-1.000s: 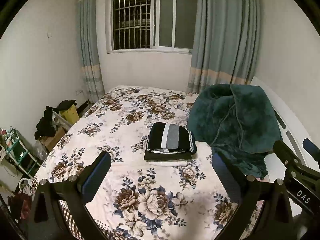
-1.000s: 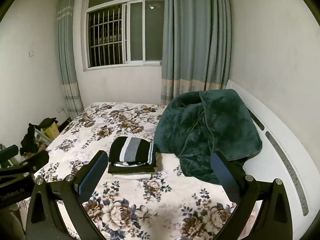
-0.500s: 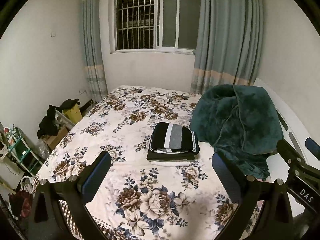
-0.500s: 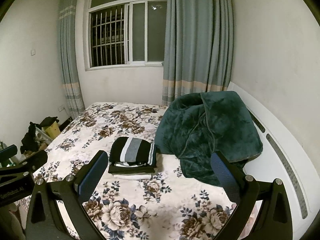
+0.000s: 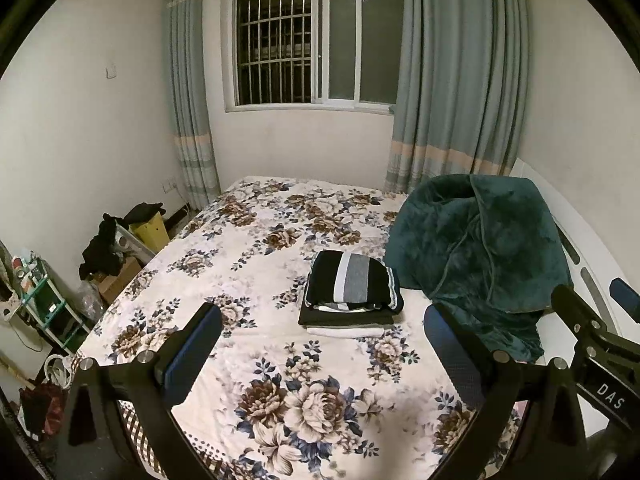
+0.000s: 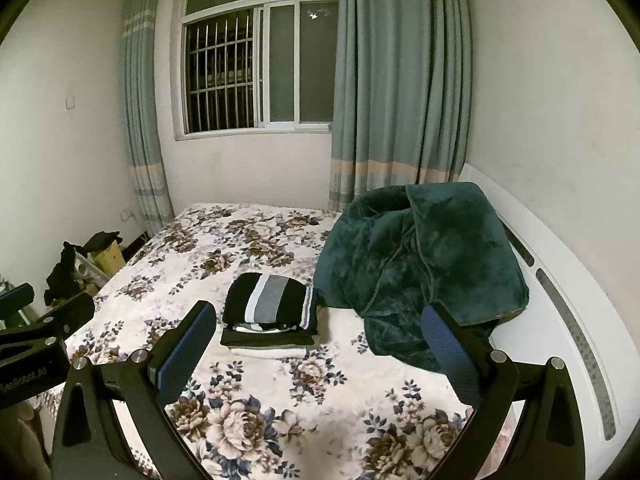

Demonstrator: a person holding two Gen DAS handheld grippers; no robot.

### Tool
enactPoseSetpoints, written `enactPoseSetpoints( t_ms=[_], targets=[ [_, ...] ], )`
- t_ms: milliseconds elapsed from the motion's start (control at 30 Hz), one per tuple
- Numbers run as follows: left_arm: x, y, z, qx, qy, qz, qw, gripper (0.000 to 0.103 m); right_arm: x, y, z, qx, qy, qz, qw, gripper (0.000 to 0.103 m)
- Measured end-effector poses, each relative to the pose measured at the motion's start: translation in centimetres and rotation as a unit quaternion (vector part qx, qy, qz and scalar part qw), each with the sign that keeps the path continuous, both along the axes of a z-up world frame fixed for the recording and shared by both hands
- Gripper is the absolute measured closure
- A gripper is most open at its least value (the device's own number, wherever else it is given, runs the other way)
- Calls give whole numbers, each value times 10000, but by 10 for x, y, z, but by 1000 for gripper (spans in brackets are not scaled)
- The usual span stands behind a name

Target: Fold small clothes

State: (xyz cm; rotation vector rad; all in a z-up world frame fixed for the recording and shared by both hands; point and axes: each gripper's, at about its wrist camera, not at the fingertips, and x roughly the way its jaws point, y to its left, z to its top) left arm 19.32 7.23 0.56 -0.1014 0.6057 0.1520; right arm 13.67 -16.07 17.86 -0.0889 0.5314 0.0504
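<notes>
The left claw (image 5: 322,350) has its 2 blue-padded fingers (image 5: 194,350) spread wide apart with nothing between them, held above the near end of the bed (image 5: 256,264); the right claw (image 6: 320,350) is equally wide apart and empty over the same flowered bedspread. Readable writing appears on the tools only: in the left wrist view the other tool at the lower right edge carries the white letters "DAS", and in the right wrist view the other tool at the lower left edge shows a white label that seems to read "EasRobot.AI", though the first letters are cut off and blurred. The stack of folded clothes (image 5: 351,294) lies on the bed toward its right side, well ahead of both claws, and counts 3 pieces: 1 black top piece with a white and a grey stripe (image 6: 269,300), 1 plain dark piece (image 6: 268,338) under it, and 1 white piece (image 6: 272,352) at the bottom. Just to its right, touching or nearly touching it, sits 1 heaped dark green blanket (image 5: 480,240) against the white headboard (image 6: 568,320). Behind the bed are 1 barred window (image 5: 316,44) and 2 grey-blue curtains (image 5: 460,80). A yellow box (image 5: 150,232) and dark clothing lie on the floor to the left.
</notes>
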Motion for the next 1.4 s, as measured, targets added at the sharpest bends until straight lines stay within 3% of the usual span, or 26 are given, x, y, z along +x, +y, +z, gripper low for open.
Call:
enactPoseSetpoints(
  t_ms=[1400],
  targets=[
    [-1, 2, 8, 49, -81, 50, 9999, 0, 2, 4, 2, -17, -55, 19, 10000, 0]
  ],
)
